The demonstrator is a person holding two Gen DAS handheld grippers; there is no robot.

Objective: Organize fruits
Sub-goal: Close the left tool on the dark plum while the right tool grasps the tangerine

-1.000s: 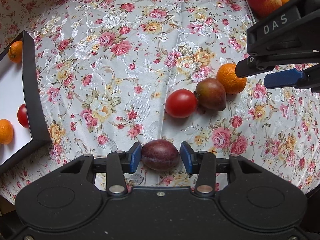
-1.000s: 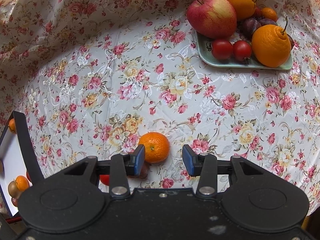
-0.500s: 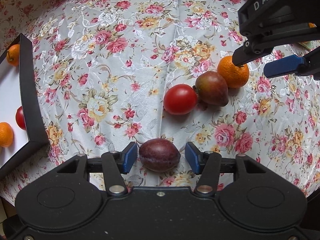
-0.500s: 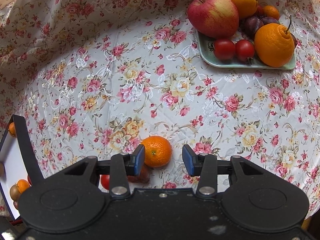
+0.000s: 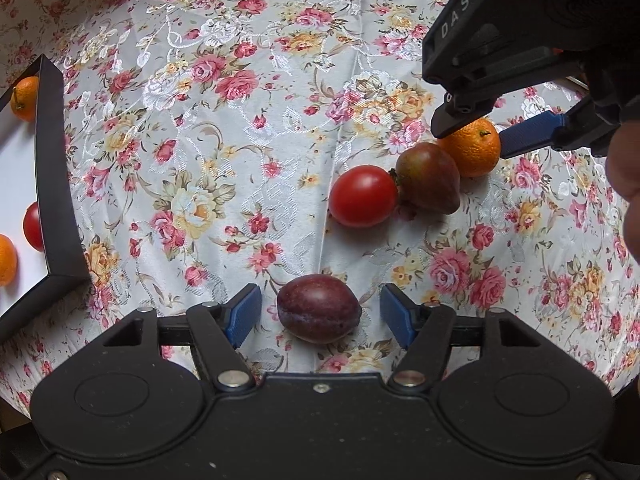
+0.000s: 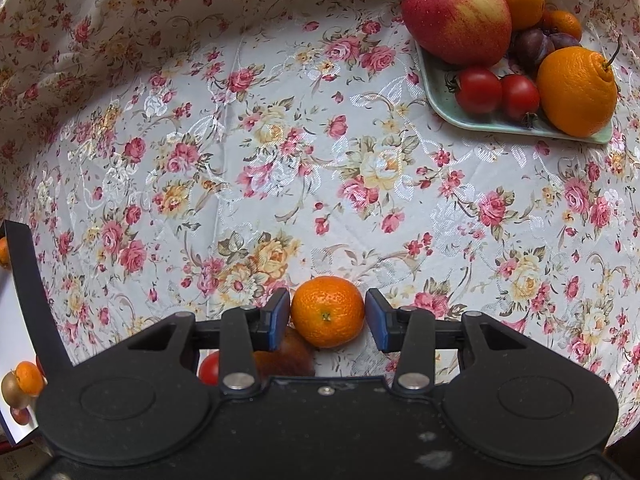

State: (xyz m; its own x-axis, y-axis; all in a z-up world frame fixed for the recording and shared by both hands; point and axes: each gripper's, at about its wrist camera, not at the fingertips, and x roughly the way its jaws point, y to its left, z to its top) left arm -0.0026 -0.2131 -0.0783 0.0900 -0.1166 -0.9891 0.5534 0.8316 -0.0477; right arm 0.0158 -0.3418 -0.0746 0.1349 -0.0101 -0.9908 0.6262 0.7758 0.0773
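Left tool (image 5: 320,312) was seen with fingers spread wide, a clear gap left on each side of a dark purple plum (image 5: 319,308). The plum lay on the floral tablecloth (image 5: 224,128) of the table, between the blue pads (image 5: 244,314) and touched by neither.

Right tool (image 6: 327,318) was seen parted around a small mandarin (image 6: 327,311); the left pad was just at the skin, a narrow gap was left at the right pad. Nothing was gripped; the mandarin sat on the cloth.

In the left wrist view the right tool (image 5: 476,132) was noted over the same mandarin (image 5: 472,152). Touching that fruit, a brownish-red fruit (image 5: 430,184) was recorded, and against it a red tomato (image 5: 364,195); the three formed a short row toward the right side of the table.

At the left edge, a black-framed white tray (image 5: 52,168) was noted, with two mandarins and a tomato partly visible on it.

At the far right corner, a pale green plate (image 6: 492,122) was recorded, carrying an apple (image 6: 456,16), two tomatoes (image 6: 478,90), a knobbed orange (image 6: 576,84), plums (image 6: 532,46) and further oranges behind.

Part of a hand (image 5: 628,184) was seen at the right edge of the left wrist view.
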